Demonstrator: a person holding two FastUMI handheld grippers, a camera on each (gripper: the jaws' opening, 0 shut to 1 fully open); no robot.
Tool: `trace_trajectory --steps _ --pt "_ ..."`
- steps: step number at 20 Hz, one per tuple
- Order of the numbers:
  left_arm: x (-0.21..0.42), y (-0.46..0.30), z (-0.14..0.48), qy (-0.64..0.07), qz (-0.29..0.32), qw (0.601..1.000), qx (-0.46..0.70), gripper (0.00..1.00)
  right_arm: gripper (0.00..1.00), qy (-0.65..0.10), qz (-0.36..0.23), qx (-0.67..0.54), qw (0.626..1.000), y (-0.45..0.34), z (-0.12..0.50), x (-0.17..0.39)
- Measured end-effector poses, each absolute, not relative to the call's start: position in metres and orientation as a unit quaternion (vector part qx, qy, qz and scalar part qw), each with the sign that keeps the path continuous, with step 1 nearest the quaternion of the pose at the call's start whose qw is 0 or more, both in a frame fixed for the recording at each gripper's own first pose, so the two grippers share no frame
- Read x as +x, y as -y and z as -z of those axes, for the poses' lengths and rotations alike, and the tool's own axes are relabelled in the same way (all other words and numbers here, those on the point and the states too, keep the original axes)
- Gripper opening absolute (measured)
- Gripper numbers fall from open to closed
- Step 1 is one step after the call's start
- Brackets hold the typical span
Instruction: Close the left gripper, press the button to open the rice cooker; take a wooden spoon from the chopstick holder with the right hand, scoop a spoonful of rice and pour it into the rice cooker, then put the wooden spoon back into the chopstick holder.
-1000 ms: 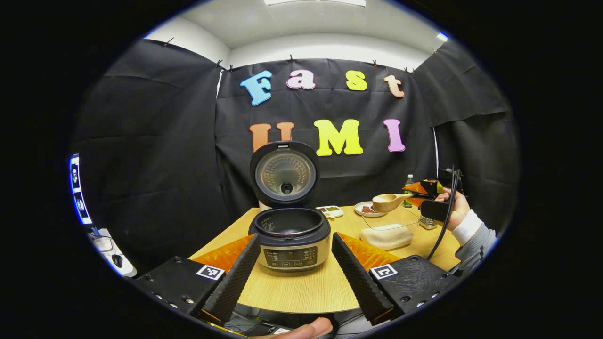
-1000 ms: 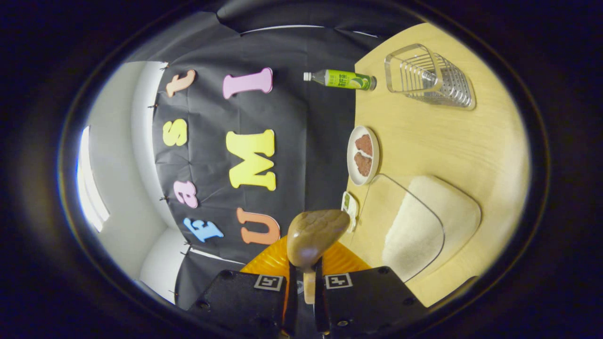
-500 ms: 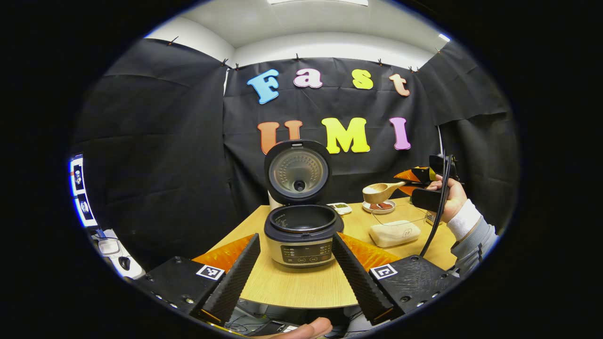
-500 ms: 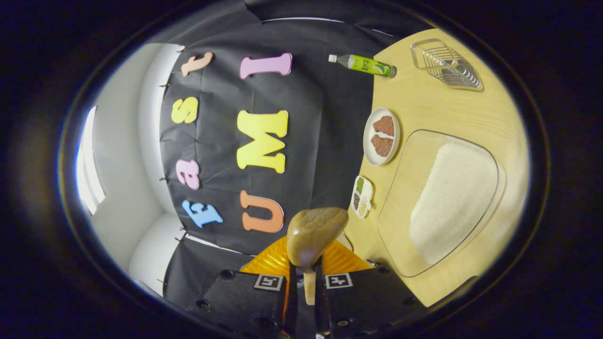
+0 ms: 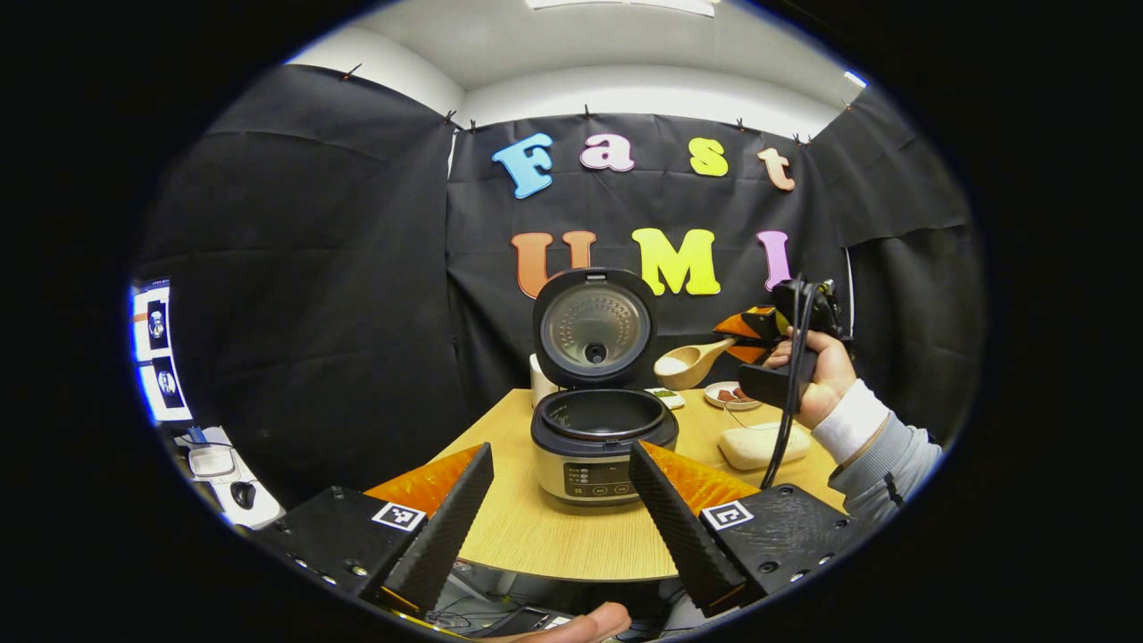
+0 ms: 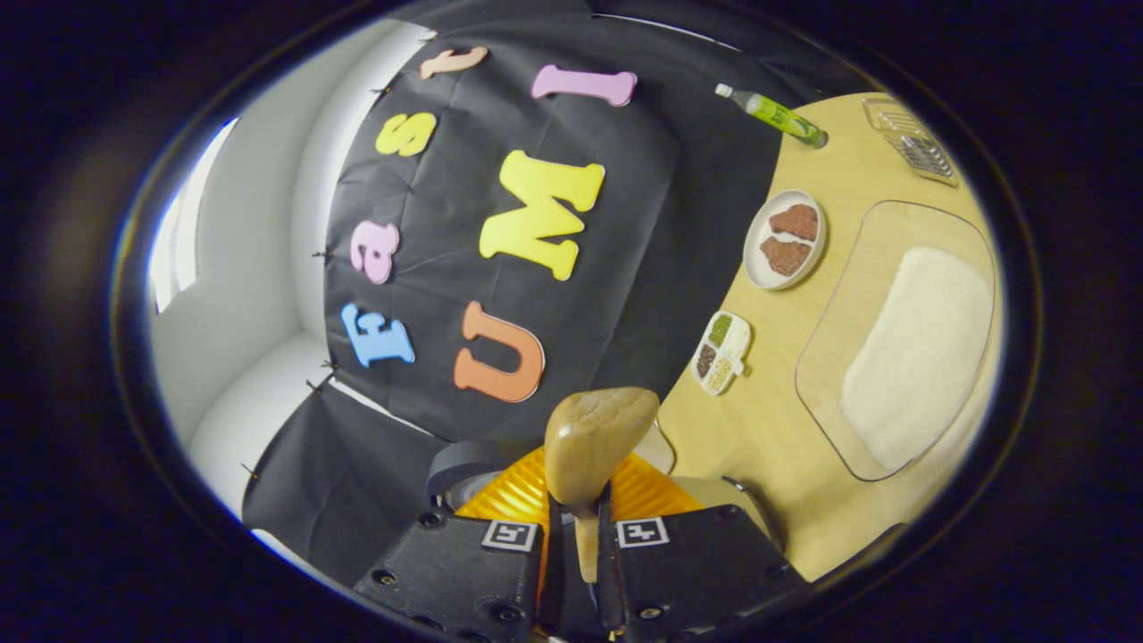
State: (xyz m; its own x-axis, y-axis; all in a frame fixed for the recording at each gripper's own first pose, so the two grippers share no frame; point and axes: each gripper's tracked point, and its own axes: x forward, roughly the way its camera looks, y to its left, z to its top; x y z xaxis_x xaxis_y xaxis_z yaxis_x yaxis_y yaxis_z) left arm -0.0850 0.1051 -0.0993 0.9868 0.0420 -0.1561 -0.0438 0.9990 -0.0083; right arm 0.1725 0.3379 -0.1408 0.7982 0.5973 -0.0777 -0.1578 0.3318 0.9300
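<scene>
Now, left gripper [image 5: 561, 500]: I hold it back at the near table edge, its fingers spread wide and holding nothing, so it frames the cooker without blocking it.
Rice cooker: the round silver-and-black rice cooker [image 5: 603, 446] stands on the pale wooden table [image 5: 571, 545], its lid [image 5: 595, 326] upright and its dark pot open, so the button step looks done.
Right gripper [image 6: 576, 536]: clenched on the handle of the light-brown wooden spoon [image 6: 596, 438], rolled sideways; I judge that keeps the bowl level.
Spoon position: in the left gripper view the spoon's bowl [image 5: 679, 366] hangs just right of the lid, above the pot's rim; whether it carries rice I cannot tell.
Rice supply: the white rice [image 6: 915, 344] lies in a clear tray, beyond the cooker.
Far edge: the clear ribbed chopstick holder [image 6: 911, 143] waits for the spoon's return.
</scene>
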Motion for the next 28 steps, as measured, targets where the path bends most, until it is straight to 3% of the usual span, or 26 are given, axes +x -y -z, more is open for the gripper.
trace_trajectory --steps 3,9,21,28 --pt "-0.087 -0.111 0.106 -0.082 -0.029 0.996 -0.007 0.97 0.19 -0.191 -0.252 0.445 0.838 -0.359 0.137 0.171" --pt "-0.089 -0.116 0.118 -0.092 -0.027 0.995 -0.015 0.97 0.19 -0.150 -0.286 0.332 0.886 -0.392 0.121 0.157" --pt "-0.093 -0.131 0.122 -0.098 -0.036 0.994 -0.026 0.97 0.19 -0.092 -0.307 0.105 0.941 -0.448 0.129 0.147" --pt "-0.090 -0.130 0.123 -0.103 -0.034 0.994 -0.023 0.97 0.19 -0.024 -0.322 -0.041 0.946 -0.476 0.127 0.131"
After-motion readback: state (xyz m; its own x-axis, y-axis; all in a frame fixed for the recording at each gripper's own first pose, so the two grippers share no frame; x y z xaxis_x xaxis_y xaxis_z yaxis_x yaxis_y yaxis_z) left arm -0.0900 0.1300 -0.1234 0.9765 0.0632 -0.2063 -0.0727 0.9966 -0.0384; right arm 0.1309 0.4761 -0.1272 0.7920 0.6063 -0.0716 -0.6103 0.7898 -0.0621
